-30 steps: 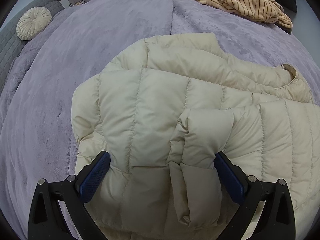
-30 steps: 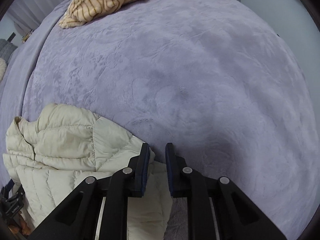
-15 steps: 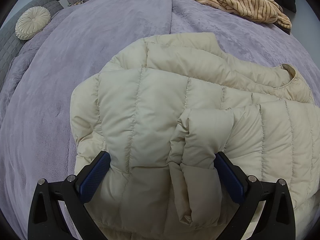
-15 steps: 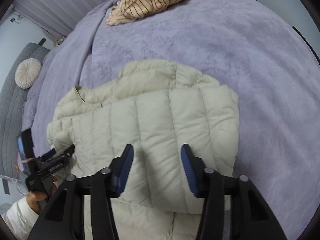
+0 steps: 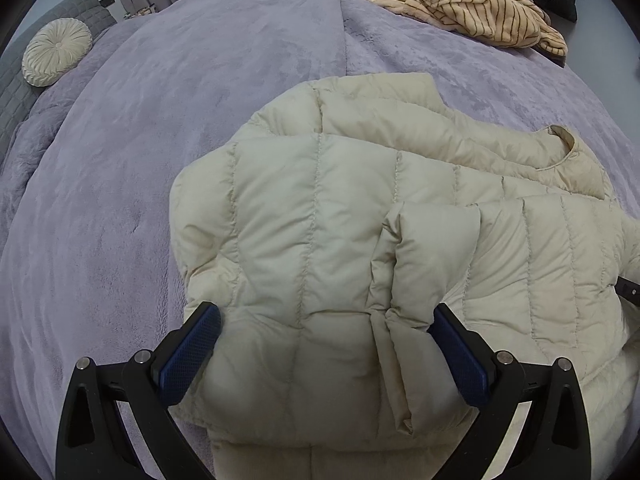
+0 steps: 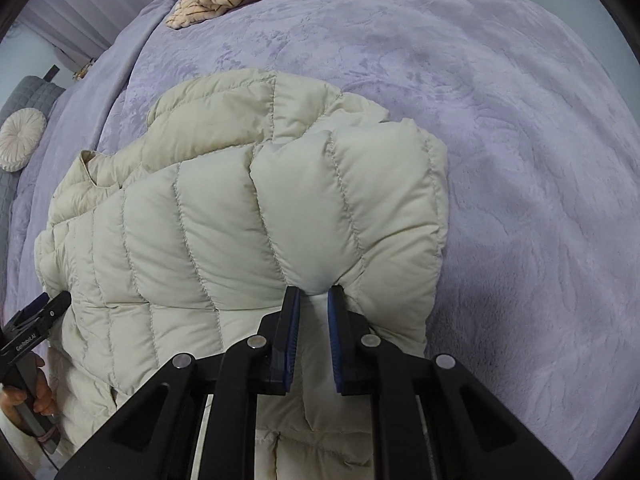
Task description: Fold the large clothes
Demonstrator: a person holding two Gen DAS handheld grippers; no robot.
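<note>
1. Cream puffer jacket (image 5: 340,216) lies on the lavender bed cover (image 5: 160,120), filling centre and lower right of the left wrist view and centre-left of the right wrist view.
2. Left hand-held gripper (image 5: 326,344), bottom of its frame: jaws spread wide, jacket bulk and a folded sleeve between the blue pads (image 5: 190,354); pads touch the fabric at the sides, not pinching it.
3. Right hand-held gripper (image 6: 314,300), bottom centre of its frame: jaws have just been closing, now narrow and pinching a fold of jacket; fabric bunches up right above the tips.
4. Left gripper also shows at lower left edge of right wrist view, held by a hand (image 6: 24,400), touching the jacket edge.
5. Striped beige garment (image 5: 472,4) upper right, well apart from jacket.
6. Round cream cushion (image 5: 56,56) upper left on grey headboard (image 5: 12,92).
</note>
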